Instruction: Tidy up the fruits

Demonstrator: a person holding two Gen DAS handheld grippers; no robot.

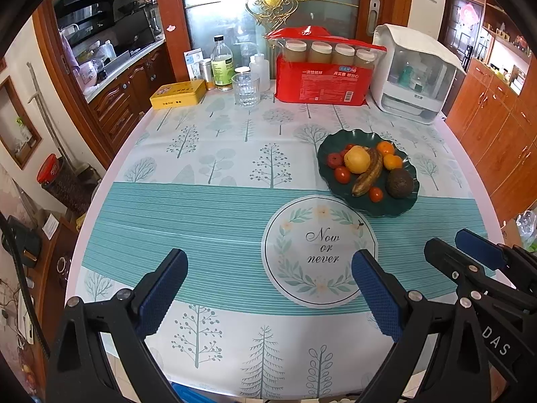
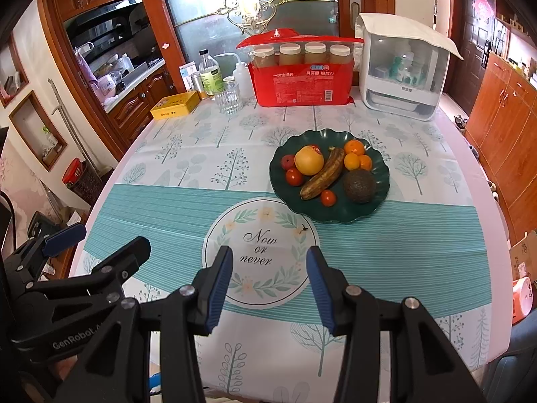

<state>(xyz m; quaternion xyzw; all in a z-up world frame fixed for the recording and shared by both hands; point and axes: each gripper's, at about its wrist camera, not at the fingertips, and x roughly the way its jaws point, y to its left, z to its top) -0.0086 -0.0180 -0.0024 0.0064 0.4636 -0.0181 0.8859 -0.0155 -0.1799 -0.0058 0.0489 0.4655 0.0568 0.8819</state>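
Observation:
A dark green scalloped plate (image 1: pixel 369 208) (image 2: pixel 330 216) sits on the table right of centre. It holds a yellow-orange round fruit (image 1: pixel 356 159) (image 2: pixel 308 160), a brown-spotted banana (image 1: pixel 369 174) (image 2: pixel 324 176), a dark avocado (image 1: pixel 399 183) (image 2: pixel 359 185), several small oranges (image 1: pixel 392 162) (image 2: pixel 354 147) and several red tomatoes (image 1: pixel 342 174) (image 2: pixel 294 177). My left gripper (image 1: pixel 270 270) is open and empty, low over the near table, left of the plate. My right gripper (image 2: pixel 270 257) is open and empty, near the "Now or never" print. Each gripper also shows in the other's view (image 1: pixel 465 245) (image 2: pixel 100 236).
At the table's far edge stand a yellow tin (image 1: pixel 178 94), a glass (image 1: pixel 246 89), bottles (image 1: pixel 222 63), a red pack of paper cups with jars on it (image 1: pixel 324 82) and a white appliance (image 1: pixel 414 74). Wooden cabinets stand on both sides.

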